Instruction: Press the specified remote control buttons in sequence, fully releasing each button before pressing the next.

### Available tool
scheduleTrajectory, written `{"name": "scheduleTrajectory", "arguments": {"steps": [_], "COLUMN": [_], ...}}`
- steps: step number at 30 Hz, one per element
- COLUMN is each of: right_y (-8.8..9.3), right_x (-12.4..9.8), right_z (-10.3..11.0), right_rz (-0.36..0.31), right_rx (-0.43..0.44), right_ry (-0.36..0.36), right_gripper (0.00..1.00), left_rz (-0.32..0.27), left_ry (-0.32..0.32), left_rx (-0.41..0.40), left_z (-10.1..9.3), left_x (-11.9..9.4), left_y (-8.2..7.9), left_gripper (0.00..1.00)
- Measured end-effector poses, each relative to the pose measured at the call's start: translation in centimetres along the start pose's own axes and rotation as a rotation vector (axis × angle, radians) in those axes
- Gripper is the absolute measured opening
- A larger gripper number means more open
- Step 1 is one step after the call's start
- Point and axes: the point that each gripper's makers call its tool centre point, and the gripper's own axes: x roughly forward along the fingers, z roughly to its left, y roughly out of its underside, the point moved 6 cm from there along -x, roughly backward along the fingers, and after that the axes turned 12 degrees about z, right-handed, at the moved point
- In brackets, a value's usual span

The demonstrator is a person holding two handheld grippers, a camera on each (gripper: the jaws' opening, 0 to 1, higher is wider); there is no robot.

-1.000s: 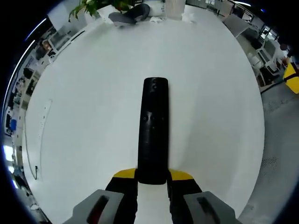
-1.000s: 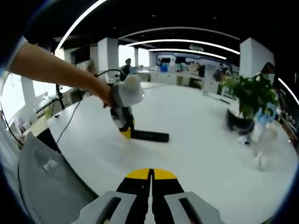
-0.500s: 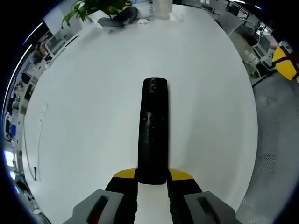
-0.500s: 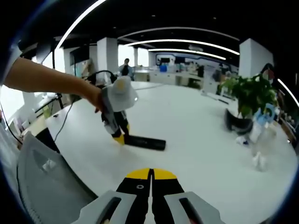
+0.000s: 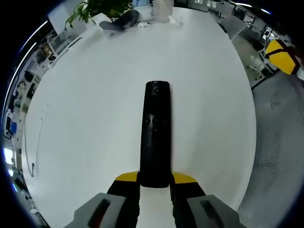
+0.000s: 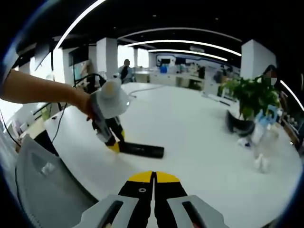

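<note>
A long black remote control [image 5: 156, 133] points away from me over the white table [image 5: 85, 104], its near end clamped between the yellow tips of my left gripper [image 5: 155, 180], which is shut on it. In the right gripper view a hand holds that left gripper [image 6: 112, 144] at the left. There the remote [image 6: 141, 150] sticks out to the right, low over the table; whether it touches the top I cannot tell. My right gripper [image 6: 153, 183] hovers nearer the table's front with its jaws shut on nothing, well apart from the remote.
A potted plant [image 6: 254, 97], a dark curved object [image 6: 240, 126] and a clear bottle [image 6: 263, 142] stand at the table's far end. A cable [image 5: 35, 142] runs along the left edge. The table's right edge [image 5: 249, 95] drops to grey floor. A grey chair back [image 6: 42, 185] is near.
The left gripper has turned slightly over the table with the remote still in its jaws; in the right gripper view it has drifted left and lower. The right gripper stays shut.
</note>
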Motion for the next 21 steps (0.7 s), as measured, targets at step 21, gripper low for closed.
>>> {"name": "scheduleTrajectory", "arguments": {"steps": [21], "right_y": [0.1], "right_x": [0.3], "right_z": [0.2], "right_rz": [0.025], "right_rx": [-0.003], "right_ry": [-0.032], "right_gripper": [0.0], "left_rz": [-0.031], "left_ry": [0.005], "left_rx": [0.01], "left_z": [-3.6], "left_x": [-0.1], "left_y": [0.6], "left_gripper": [0.24]}}
